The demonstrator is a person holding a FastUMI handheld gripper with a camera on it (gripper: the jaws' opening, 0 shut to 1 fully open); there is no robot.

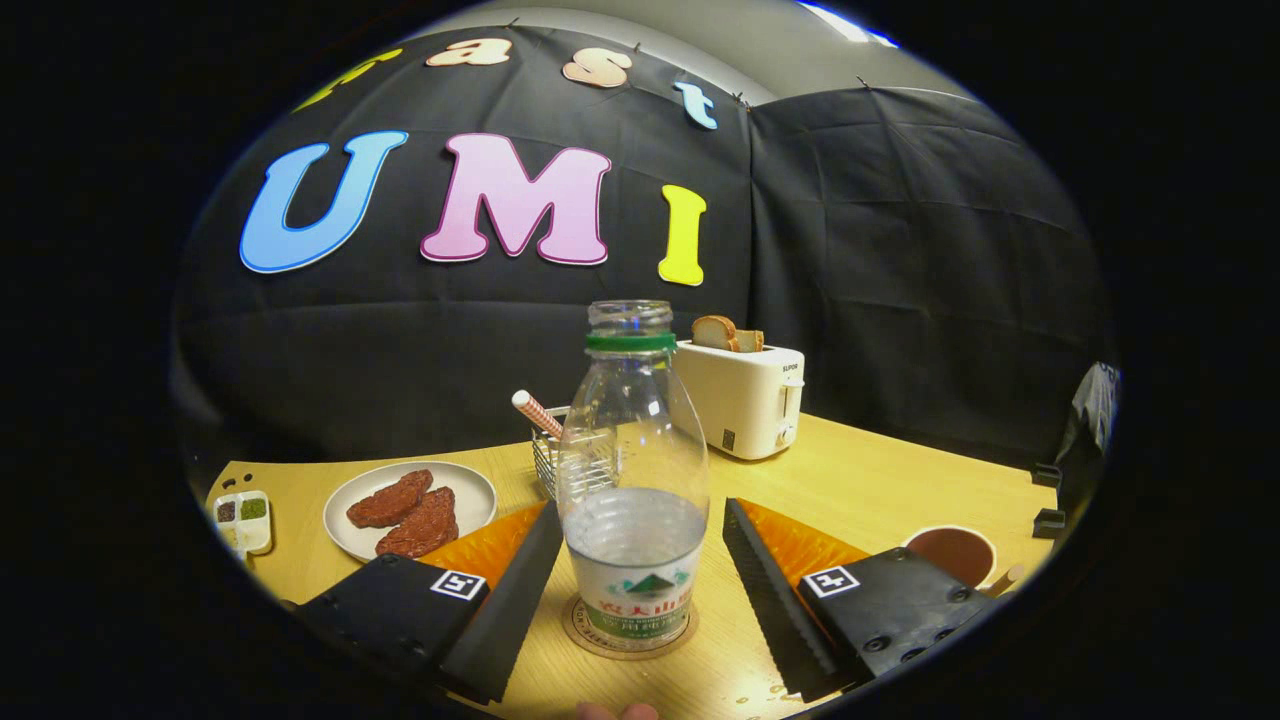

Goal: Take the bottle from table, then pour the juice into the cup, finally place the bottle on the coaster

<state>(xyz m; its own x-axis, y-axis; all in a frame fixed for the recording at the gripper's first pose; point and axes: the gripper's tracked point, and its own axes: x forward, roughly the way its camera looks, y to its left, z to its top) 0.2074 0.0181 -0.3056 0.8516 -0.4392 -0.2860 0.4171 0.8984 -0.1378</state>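
The bottle (632,480) stands upright on the coaster (628,632) at twelve o'clock between the released gripper (640,590) fingers, apparently touching neither, the cup (953,553) at three o'clock.

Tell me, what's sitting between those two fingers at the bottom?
A clear bottle, uncapped and partly filled, stands upright on a round coaster between the fingers of the open gripper. Neither finger touches it in the gripper view.

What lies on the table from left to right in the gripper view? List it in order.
Small white condiment tray → white plate of brown patties → clear plastic bottle on the round coaster, between the open gripper fingers → white toaster → brown cup.
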